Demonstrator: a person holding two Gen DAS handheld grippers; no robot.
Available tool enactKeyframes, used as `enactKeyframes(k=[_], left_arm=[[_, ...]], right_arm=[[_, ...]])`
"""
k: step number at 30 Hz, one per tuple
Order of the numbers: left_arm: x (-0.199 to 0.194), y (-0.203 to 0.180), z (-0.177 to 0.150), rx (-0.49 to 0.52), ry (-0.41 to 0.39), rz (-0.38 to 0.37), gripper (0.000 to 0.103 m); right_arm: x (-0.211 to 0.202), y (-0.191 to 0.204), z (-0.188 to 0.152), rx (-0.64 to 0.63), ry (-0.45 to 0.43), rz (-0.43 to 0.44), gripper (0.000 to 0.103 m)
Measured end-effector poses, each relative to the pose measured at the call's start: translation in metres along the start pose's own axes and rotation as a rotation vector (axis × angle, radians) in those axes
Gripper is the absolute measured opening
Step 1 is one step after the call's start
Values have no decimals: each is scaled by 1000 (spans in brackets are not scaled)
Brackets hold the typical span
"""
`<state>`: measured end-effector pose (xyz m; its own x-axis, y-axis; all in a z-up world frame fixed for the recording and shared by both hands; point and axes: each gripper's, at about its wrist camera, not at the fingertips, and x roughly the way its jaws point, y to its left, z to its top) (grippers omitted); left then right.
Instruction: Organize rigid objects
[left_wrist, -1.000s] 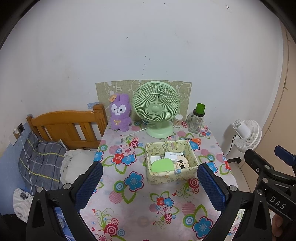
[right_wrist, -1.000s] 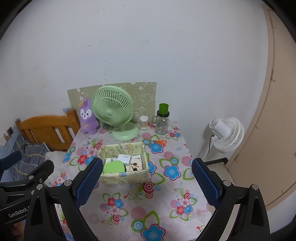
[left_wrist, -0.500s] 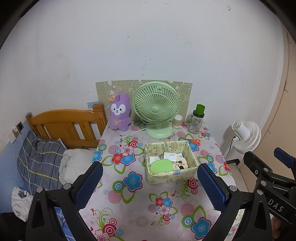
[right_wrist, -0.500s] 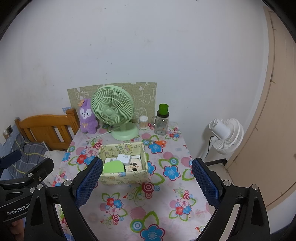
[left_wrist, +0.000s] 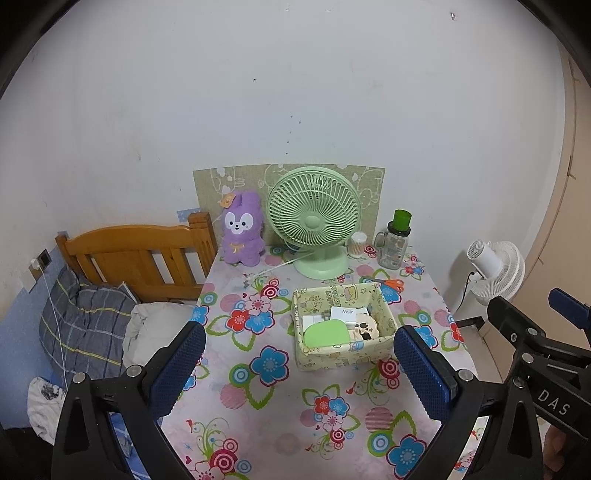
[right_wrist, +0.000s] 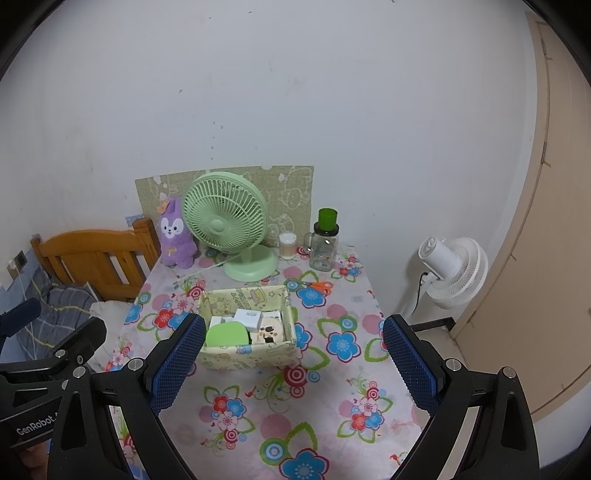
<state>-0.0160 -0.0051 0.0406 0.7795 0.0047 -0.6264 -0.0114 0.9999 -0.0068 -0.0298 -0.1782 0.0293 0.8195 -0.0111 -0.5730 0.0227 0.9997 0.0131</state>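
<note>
A pale yellow patterned box (left_wrist: 341, 356) (right_wrist: 247, 356) sits in the middle of the flowered table (left_wrist: 273, 413) (right_wrist: 332, 398). It holds a green flat item (left_wrist: 327, 332) (right_wrist: 226, 334), white chargers (left_wrist: 347, 314) (right_wrist: 250, 317) and a cream cartoon item (left_wrist: 364, 328) (right_wrist: 269, 330). Orange scissors (left_wrist: 388, 282) (right_wrist: 317, 285) lie behind the box. My left gripper (left_wrist: 299, 369) and right gripper (right_wrist: 293, 363) are open and empty, held above the table's front, apart from the box.
At the table's back stand a green fan (left_wrist: 314, 221) (right_wrist: 229, 225), a purple plush (left_wrist: 242, 229) (right_wrist: 175, 234), a small jar (left_wrist: 357, 244) (right_wrist: 288, 245) and a green-capped bottle (left_wrist: 397, 240) (right_wrist: 325, 240). A wooden bed (left_wrist: 136, 254) is left, a white floor fan (left_wrist: 495, 269) (right_wrist: 452, 273) right.
Both grippers have drawn back and risen slightly, so the table and box look a little smaller. Nothing on the table has moved.
</note>
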Motion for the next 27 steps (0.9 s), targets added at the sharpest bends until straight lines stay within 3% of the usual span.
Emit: enactKeyframes(k=[27], left_arm=[[1, -1, 2, 8, 2, 10, 103]], right_arm=[[2, -6, 3, 3, -26, -18, 98]])
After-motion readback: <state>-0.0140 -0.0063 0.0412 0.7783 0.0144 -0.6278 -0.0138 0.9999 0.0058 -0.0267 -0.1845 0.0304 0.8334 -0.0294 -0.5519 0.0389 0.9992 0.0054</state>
